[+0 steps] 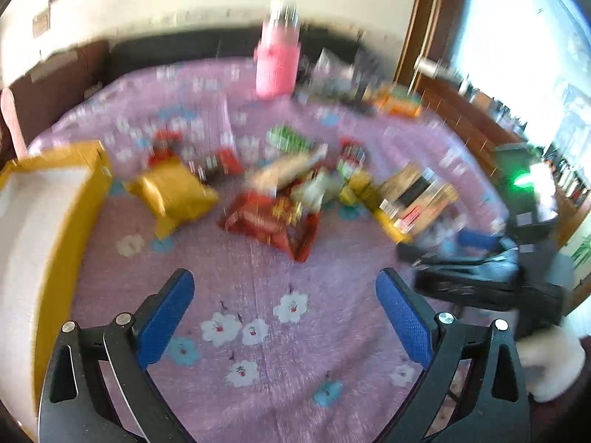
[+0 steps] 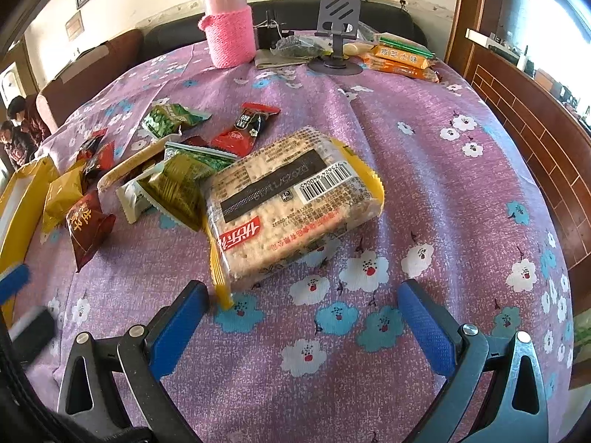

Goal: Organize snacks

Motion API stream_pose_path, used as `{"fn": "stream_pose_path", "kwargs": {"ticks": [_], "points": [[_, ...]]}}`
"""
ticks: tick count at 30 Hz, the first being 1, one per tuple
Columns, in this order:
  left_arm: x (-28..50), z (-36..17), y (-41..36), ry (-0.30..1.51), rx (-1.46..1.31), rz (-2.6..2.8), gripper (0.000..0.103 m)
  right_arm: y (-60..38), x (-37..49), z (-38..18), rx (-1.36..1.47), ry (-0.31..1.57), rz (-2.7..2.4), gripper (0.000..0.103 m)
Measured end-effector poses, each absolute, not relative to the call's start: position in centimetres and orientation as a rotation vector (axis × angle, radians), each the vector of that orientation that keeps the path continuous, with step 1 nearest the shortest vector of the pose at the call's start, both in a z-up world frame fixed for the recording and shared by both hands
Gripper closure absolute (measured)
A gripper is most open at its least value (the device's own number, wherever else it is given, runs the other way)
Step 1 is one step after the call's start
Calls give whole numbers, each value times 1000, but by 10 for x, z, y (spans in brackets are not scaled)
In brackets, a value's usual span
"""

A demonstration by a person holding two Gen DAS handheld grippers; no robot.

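A pile of snack packets lies on a purple flowered tablecloth [image 2: 424, 170]. A big clear cracker pack [image 2: 291, 203] with yellow ends lies just ahead of my right gripper [image 2: 306, 295], which is open and empty; its left finger is near the pack's yellow end. Green packets [image 2: 184, 181], red packets [image 2: 243, 129] and a dark red packet [image 2: 88, 229] lie left of the pack. My left gripper [image 1: 284, 284] is open and empty over bare cloth, short of a red packet [image 1: 273, 225] and a gold packet [image 1: 173, 192]. The left wrist view is blurred. A yellow box [image 1: 48, 221] stands at the left.
A pink-sleeved flask [image 2: 229, 26], a grey phone stand [image 2: 338, 33] and orange packets [image 2: 400, 59] stand at the table's far edge. A dark sofa lies behind. A wooden cabinet [image 2: 524, 118] runs along the right. The right gripper's black body [image 1: 480, 277] shows in the left view.
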State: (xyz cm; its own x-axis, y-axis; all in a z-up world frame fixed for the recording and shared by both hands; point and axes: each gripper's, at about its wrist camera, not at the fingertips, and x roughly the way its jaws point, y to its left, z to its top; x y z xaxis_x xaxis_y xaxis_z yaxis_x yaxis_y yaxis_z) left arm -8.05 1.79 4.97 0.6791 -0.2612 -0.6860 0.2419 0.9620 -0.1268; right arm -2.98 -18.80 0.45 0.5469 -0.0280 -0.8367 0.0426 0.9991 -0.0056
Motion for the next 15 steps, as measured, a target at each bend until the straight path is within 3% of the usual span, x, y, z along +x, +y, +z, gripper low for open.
{"fn": "stream_pose_path", "kwargs": {"ticks": [3,15], "points": [[-97,63,22,692,-2,-314,4,-187,-30,4,19,999,-48,0],[-109,49,88,814,-193,-275,4,-186,-29,5,19,1030,-61,1]]}}
